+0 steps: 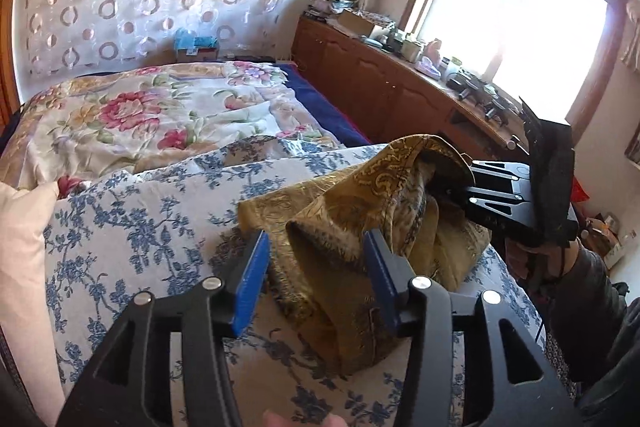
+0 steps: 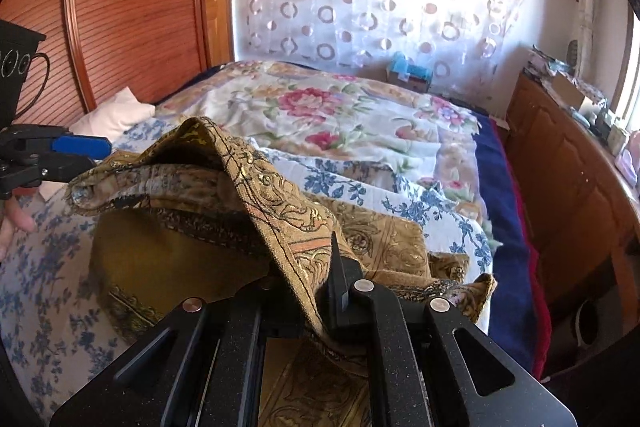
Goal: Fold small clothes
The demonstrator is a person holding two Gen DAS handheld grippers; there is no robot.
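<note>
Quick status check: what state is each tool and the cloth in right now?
Left tool: open, a fold of the cloth between its blue pads, not pinched.
Right tool: shut on the cloth's edge.
Gold patterned cloth: partly lifted and bunched, its lower part lying on the blue-flowered sheet.

- One gold patterned garment (image 1: 344, 211) lies on the bed
- Two tongs: the left tongs (image 1: 316, 279) and the right tongs (image 2: 316, 291)
- Two spreads on the bed: one blue-flowered sheet (image 1: 132, 223), one pink-flowered quilt (image 1: 152, 119)
- One white pillow (image 2: 116, 117)
- One window (image 1: 516, 15)
- One wooden worktop (image 1: 400, 83) under it
</note>
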